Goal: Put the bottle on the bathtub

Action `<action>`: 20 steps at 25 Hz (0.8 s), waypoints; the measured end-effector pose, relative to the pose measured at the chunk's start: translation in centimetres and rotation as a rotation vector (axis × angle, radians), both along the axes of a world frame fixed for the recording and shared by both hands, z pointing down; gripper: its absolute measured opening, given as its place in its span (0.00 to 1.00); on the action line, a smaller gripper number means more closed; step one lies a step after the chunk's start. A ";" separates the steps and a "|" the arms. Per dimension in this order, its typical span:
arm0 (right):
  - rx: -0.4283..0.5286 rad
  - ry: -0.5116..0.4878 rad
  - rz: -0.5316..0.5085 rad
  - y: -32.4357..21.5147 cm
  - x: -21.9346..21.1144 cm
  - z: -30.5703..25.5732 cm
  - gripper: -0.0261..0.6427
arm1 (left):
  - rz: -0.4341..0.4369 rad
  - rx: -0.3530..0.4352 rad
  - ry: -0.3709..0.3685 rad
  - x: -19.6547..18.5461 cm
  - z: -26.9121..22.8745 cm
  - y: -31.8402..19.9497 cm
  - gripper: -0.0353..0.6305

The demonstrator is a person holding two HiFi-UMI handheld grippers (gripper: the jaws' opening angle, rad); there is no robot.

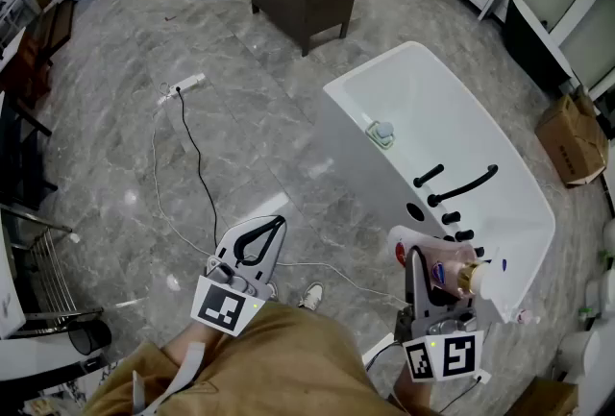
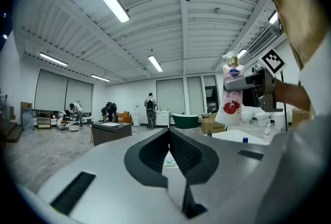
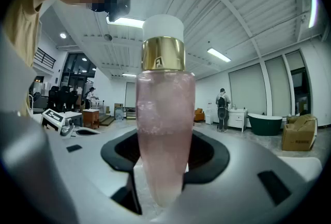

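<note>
— Watching the right gripper (image 1: 437, 278), what worries you?

— It is clamped on the bottle (image 1: 432, 251), pads pressing the pink body low down, with the gold collar and white cap (image 3: 163, 26) standing tall above the jaws. I'd judge that a top-heavy hold, and a quick swing could rock it in the pads.

— Where is the bottle relative to the bathtub (image 1: 357, 159)?

— Up in the air at the tub's near end, close to the black taps (image 1: 461, 185), resting on nothing (whether it hangs over the ledge or just short of it, the head view does not settle).

— So the landing spot is the trouble?

— Mostly. That ledge looks narrow and carries the taps. A bottle set down off-centre could tip inward and slide into the basin, or go outward onto the floor (image 1: 240, 116). Letting go before the base sits flat would do the same. A knock against a tap on the way in is another likely cause.

— Can the left gripper (image 1: 252, 246) help?

— It is closed tight on nothing, held out over the grey floor, well apart from the tub. It gives no steadying from there.

— Anything underfoot?

— A black cable (image 1: 199, 158) runs down the floor towards where the person stands. A careless step to the side could snag it and jolt the arm carrying the bottle.
</note>
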State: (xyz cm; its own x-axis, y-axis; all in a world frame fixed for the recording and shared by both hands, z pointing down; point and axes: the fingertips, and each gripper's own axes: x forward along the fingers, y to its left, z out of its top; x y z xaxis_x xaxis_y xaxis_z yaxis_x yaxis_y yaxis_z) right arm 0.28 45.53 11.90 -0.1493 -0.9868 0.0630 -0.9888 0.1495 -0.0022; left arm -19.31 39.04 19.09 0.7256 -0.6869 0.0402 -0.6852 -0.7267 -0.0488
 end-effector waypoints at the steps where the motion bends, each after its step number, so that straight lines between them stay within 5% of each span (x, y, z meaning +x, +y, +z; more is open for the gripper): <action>1: -0.002 0.010 0.001 0.1 0.1 0.1 0.39 | 0.007 0.004 -0.013 0.2 0.0 0.2 0.06; 20: 0.008 -0.010 -0.027 0.3 2.3 0.4 0.39 | -0.026 0.024 -0.044 2.2 -0.5 1.0 0.06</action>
State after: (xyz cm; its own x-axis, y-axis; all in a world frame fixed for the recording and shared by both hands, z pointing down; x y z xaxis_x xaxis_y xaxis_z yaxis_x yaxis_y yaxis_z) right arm 2.61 45.84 12.27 -0.1761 -0.9829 0.0531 -0.9844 0.1757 -0.0111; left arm -17.12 40.09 18.62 0.7054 -0.7066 0.0550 -0.7006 -0.7070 -0.0967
